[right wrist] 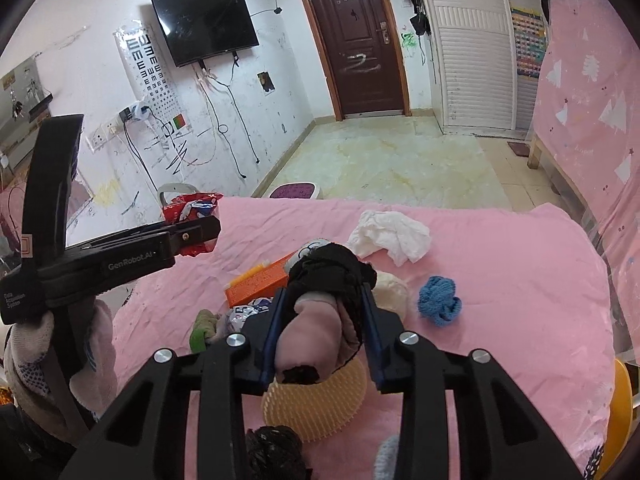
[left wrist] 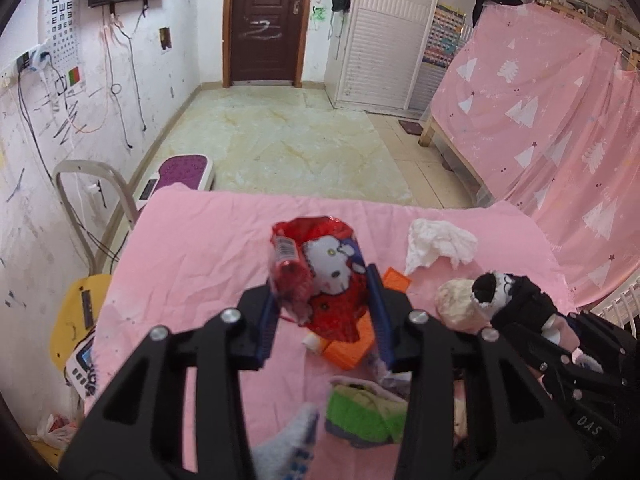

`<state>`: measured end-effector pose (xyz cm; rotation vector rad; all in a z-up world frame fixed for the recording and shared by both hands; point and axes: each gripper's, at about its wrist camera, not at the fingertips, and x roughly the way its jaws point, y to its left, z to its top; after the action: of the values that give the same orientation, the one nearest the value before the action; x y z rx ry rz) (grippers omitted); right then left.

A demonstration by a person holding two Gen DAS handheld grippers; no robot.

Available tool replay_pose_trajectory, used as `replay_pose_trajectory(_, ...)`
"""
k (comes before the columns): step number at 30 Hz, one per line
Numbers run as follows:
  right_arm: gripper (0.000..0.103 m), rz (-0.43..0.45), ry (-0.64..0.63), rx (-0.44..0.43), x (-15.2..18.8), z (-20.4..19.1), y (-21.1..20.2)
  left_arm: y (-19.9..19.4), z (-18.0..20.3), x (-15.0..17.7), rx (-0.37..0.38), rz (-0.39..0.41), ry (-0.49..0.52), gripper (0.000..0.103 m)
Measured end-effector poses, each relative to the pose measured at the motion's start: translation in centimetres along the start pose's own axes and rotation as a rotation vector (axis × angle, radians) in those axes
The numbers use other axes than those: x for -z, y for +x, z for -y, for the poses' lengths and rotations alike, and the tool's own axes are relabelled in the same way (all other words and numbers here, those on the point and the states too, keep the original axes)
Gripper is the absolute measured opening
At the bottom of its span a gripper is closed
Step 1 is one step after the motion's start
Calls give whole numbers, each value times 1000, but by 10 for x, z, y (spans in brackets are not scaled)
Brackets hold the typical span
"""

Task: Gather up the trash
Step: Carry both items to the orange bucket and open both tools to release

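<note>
left gripper [left wrist: 324, 312]: fingers clamped on crinkly red cartoon-cat snack wrapper [left wrist: 320, 276], lifted over pink bed sheet [left wrist: 192, 248] middle | right gripper [right wrist: 320, 336]: fingers pinching rolled pink-black sock bundle [right wrist: 324, 312] | tip: hold squeeze steady, carry level, white crumpled tissue [left wrist: 436, 244] near far edge next

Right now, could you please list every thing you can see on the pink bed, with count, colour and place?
snack wrapper: one, red, in left gripper
sock bundle: one, black and pink, in right gripper
tissue: one, white, far side
box: one, orange, middle
yarn ball: one, blue, right
brush pad: one, yellow, near edge
bed cover: one, pink
left gripper: shut on wrapper
right gripper: shut on bundle
</note>
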<state>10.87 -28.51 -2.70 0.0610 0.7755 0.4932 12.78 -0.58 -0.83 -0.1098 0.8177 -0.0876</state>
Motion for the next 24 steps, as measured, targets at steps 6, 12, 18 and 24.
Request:
replay_pose_trajectory(6,26,52,43,22,8,34,-32,-11,35,-1,40,12,43,39)
replay_pose_trajectory(12,26,116,98,59,19,85,-72,-15,88,-2,90,16,100,39)
replay_pose_trajectory(18,26,158,165,125,39,143,-109,-18,148,3,169,46,161,39)
replay_pose_trajectory(24,26,183,229,179,67,197,-139,-9,206,11,238,28,217,39)
